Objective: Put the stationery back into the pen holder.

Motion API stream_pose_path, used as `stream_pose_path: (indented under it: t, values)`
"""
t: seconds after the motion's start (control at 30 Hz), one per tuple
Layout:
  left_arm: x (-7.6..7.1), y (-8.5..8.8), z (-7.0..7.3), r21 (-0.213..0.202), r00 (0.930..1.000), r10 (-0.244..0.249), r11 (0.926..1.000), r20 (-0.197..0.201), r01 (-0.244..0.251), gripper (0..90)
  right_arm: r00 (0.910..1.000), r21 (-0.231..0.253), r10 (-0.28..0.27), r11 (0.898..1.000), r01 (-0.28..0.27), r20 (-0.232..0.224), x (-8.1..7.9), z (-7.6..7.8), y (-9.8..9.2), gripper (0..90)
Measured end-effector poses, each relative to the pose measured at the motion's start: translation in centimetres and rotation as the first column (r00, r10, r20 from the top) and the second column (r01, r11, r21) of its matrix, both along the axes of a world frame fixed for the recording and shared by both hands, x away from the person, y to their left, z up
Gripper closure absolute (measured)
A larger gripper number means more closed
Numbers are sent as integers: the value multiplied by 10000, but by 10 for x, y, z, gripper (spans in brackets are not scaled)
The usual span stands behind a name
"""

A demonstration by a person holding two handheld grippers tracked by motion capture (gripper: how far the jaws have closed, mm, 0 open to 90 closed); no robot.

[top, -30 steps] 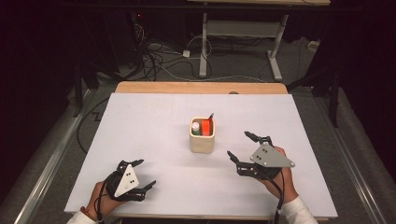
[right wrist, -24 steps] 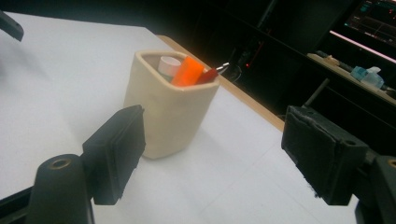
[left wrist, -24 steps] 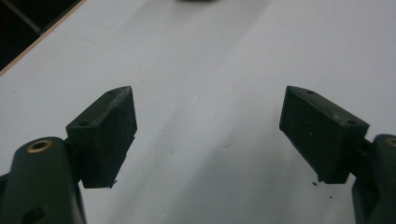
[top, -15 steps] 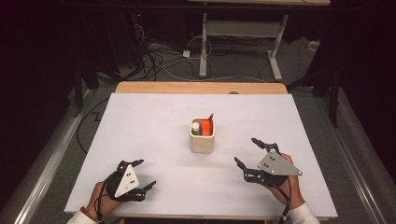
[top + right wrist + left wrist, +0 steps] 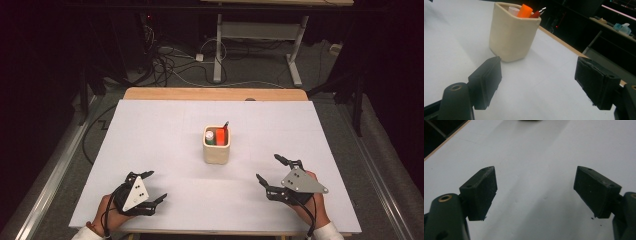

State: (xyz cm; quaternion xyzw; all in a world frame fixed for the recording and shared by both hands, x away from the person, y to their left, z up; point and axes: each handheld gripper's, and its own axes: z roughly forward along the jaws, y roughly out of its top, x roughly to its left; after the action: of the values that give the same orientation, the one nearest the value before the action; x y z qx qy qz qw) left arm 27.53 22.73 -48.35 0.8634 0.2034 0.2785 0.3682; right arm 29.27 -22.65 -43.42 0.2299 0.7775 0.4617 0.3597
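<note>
A cream cup (image 5: 216,149) (image 5: 511,35) stands near the middle of the white table top (image 5: 165,135). It holds an orange marker (image 5: 220,136) (image 5: 524,11), a white-capped stick (image 5: 210,135) (image 5: 513,10) and a dark red pen (image 5: 225,126) (image 5: 537,12). My left gripper (image 5: 153,186) (image 5: 535,187) rests open at the near left, nothing between its jaws. Open too, my right gripper (image 5: 270,169) (image 5: 537,77) sits at the near right, pointing towards the cup from a short distance.
A wooden strip (image 5: 215,94) borders the table's far edge. Beyond it, cables (image 5: 170,65) and a white desk frame (image 5: 255,40) stand on the dark floor. Metal rails (image 5: 55,165) run along both sides of the table.
My right gripper has drawn back from the cup towards the near right edge. The left gripper has barely moved.
</note>
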Motion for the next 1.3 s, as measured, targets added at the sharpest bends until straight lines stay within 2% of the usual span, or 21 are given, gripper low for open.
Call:
stream_pose_path:
  t: [0.33, 0.57, 0.7, 0.77, 0.9, 1.13, 1.3]
  values:
    - [0, 1, 0, -68, 9999, 85, 9999, -60, -85, 184, 9992, 154, -141, 9998, 147, -368, -4, -13, -15, 208]
    - [0, -1, 0, -100, 9999, 86, 9999, -58, -87, 184, 9988, -63, -343, 9994, 341, -354, -10, -23, -25, 196]
    - [0, -1, 0, -133, 9999, 92, 9999, -54, -92, 184, 9983, -8, -472, 9989, 472, -340, -14, -28, -34, 189]
    - [1, 0, 0, -128, 9999, 101, 9999, -63, -102, 184, 9974, 161, -545, 9983, 553, -467, -16, -32, -39, 189]
    - [1, -1, 0, -127, 9999, 120, 9998, -72, -121, 184, 9963, 18, -643, 9979, 645, -576, -20, -39, -44, 187]
    - [1, -2, 0, -92, 9999, 144, 9999, -64, -145, 184, 9975, 168, -535, 9984, 543, -454, -26, -37, -47, 187]
    - [-1, -2, 0, -41, 10000, 83, 10000, -36, -84, 184, 9986, 99, -382, 9992, 386, -360, -27, -35, -44, 187]
